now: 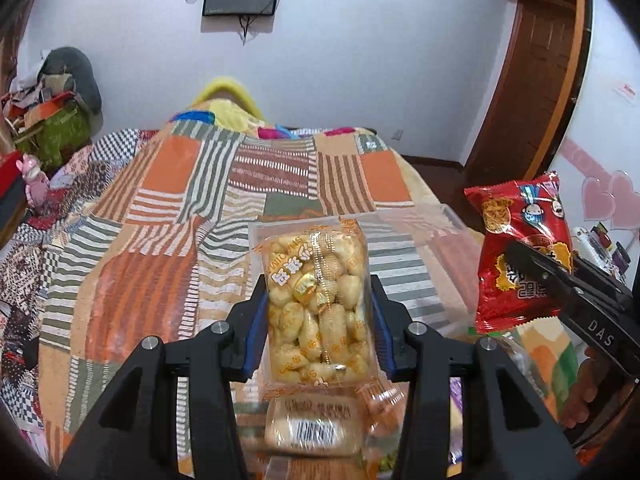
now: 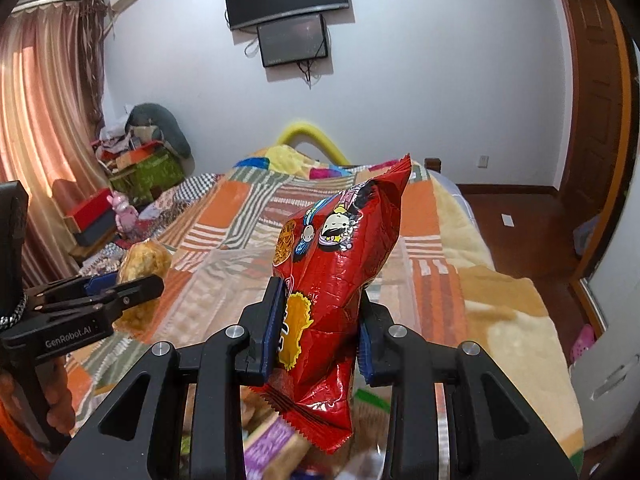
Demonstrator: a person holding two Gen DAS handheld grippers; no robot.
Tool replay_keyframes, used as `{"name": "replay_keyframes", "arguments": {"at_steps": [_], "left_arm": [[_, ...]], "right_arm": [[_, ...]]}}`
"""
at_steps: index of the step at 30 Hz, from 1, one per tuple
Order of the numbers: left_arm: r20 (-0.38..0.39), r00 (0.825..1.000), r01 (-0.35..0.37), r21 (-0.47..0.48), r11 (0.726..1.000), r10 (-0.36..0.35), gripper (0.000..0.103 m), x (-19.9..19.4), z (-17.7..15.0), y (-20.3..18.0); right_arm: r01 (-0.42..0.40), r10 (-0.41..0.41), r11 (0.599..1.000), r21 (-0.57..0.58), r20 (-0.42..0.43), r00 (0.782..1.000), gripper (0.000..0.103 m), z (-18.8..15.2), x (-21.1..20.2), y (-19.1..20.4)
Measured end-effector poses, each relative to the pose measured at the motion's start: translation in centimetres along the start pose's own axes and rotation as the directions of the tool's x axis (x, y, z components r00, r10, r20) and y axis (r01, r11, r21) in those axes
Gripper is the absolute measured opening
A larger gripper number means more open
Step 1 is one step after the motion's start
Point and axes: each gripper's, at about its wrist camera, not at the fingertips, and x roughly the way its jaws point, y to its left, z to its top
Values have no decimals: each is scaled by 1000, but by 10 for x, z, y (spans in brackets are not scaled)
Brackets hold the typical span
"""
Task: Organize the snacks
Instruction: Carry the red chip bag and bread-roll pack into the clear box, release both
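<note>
My left gripper (image 1: 318, 316) is shut on a clear pack of yellow puffed snacks (image 1: 316, 300) and holds it up above the bed. It also shows in the right wrist view (image 2: 140, 276), at the left. My right gripper (image 2: 320, 320) is shut on a red foil snack bag (image 2: 332, 280), held upright; the bag shows in the left wrist view (image 1: 520, 252) at the right. A clear plastic bin (image 1: 420, 232) lies on the bed just beyond both. More wrapped snacks (image 1: 314, 424) lie below the left gripper, blurred.
A patchwork orange and striped blanket (image 1: 168, 220) covers the bed. Boxes and clutter (image 2: 136, 168) stand at the far left by the curtain. A wooden door (image 1: 536, 80) is at the right. Screens (image 2: 288, 4) hang on the far wall.
</note>
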Motion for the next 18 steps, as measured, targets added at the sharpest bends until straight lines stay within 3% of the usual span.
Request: {"name": "replay_keyframes", "arguments": {"at_steps": [8, 18], "left_arm": [[-98, 995, 2, 13, 1000, 0, 45, 53, 4, 0], [-186, 982, -29, 31, 999, 34, 46, 80, -6, -6]], "right_arm": [[6, -7, 1000, -16, -91, 996, 29, 7, 35, -5], [-13, 7, 1000, -23, -218, 976, 32, -5, 55, -8]]}}
